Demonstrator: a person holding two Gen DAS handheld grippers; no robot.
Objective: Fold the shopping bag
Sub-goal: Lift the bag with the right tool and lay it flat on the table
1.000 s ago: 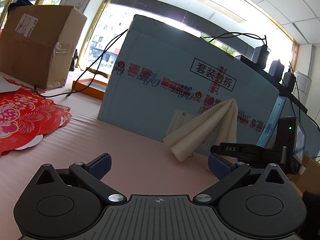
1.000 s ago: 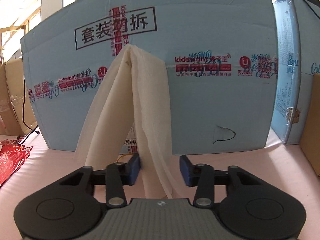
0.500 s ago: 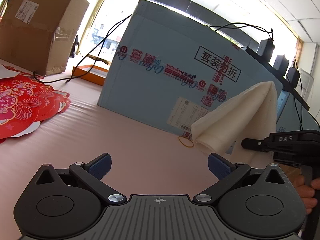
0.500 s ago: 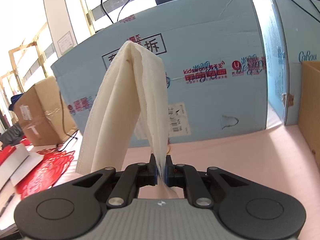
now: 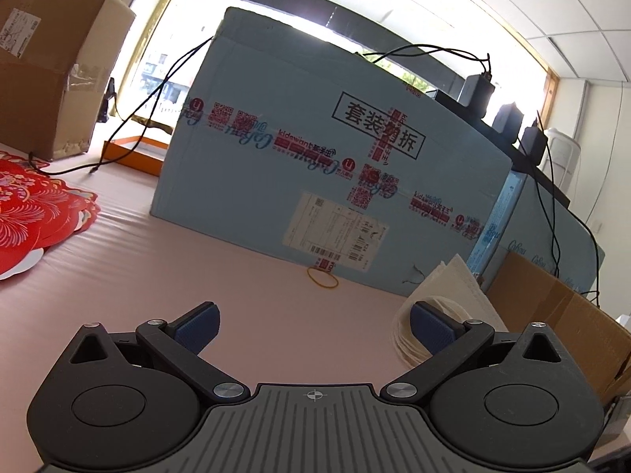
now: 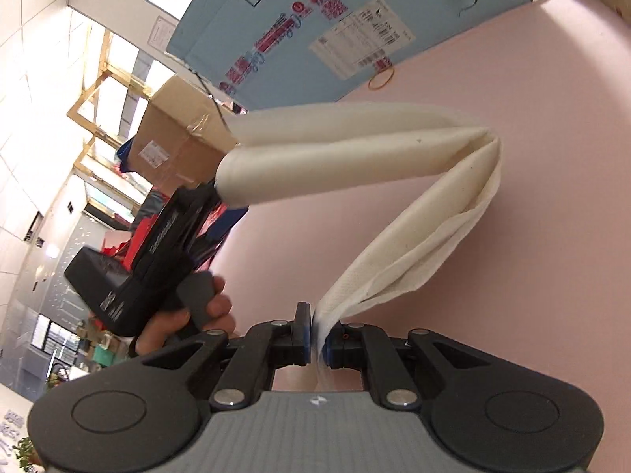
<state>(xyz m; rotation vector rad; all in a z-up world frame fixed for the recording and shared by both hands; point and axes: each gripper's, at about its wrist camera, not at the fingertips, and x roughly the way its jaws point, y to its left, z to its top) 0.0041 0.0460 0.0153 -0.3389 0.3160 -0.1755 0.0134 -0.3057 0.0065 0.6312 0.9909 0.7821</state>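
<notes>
Now, in the left wrist view, the left gripper (image 5: 313, 321) is wide open and holds nothing above the pink table (image 5: 244, 299). The folded white bag (image 5: 449, 295) shows just behind its right finger, near the blue box (image 5: 315, 173). A rubber band (image 5: 322, 277) lies by that box.

In the right wrist view, the right gripper (image 6: 315, 339) is closed on one end of the bag (image 6: 394, 197), which bends over the table (image 6: 532, 236). A hand (image 6: 185, 319) holds the left gripper (image 6: 221, 201) beside the bag's far end.
</notes>
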